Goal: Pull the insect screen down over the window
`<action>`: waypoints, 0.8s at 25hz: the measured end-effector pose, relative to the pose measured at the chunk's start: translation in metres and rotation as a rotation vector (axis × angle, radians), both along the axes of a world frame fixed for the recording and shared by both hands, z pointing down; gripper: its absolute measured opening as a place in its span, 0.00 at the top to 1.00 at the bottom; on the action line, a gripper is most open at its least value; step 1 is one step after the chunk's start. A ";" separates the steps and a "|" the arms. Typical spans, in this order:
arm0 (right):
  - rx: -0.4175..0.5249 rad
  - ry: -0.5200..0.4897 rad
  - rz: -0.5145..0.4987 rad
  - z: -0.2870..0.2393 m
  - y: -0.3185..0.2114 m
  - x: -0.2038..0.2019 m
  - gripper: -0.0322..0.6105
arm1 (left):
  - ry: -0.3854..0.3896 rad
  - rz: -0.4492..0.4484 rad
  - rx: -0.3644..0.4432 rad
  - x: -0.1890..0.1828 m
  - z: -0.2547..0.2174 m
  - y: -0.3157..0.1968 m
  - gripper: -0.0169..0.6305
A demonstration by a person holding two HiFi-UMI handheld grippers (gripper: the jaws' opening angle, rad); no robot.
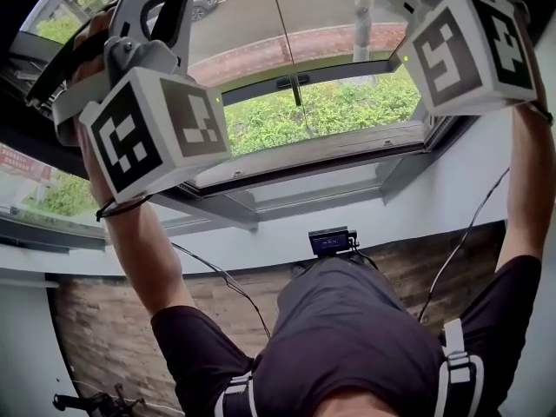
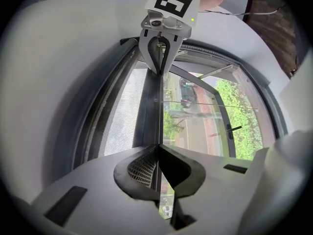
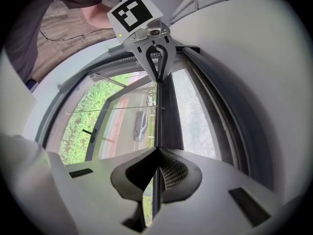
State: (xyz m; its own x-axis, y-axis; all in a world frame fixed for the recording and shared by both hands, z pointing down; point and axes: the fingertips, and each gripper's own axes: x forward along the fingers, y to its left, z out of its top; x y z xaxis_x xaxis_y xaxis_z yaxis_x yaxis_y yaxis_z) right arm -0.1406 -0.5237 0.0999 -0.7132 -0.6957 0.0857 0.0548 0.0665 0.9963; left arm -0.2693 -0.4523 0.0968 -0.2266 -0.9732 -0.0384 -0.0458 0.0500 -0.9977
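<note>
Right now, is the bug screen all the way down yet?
Not yet. Done: the left tongs and the right tongs are each shut on the screen's pull bar. In hand: a strip of mesh is out behind the bar. Left: most of the window is uncovered, so the bar has far to travel.

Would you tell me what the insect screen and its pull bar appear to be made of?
The insect screen: fine woven mesh, probably fibreglass or plastic; grey, see-through weave. The pull bar: likely coated aluminium; dark grey, matt, straight-edged profile.
</note>
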 end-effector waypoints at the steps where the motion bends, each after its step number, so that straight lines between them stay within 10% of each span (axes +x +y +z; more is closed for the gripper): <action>1: 0.003 0.003 -0.005 0.004 0.000 0.000 0.92 | 0.004 0.001 -0.012 0.000 0.006 -0.001 0.94; 20: -0.056 0.058 -0.001 0.056 -0.012 -0.009 0.92 | 0.063 0.026 -0.104 -0.009 0.064 -0.015 0.94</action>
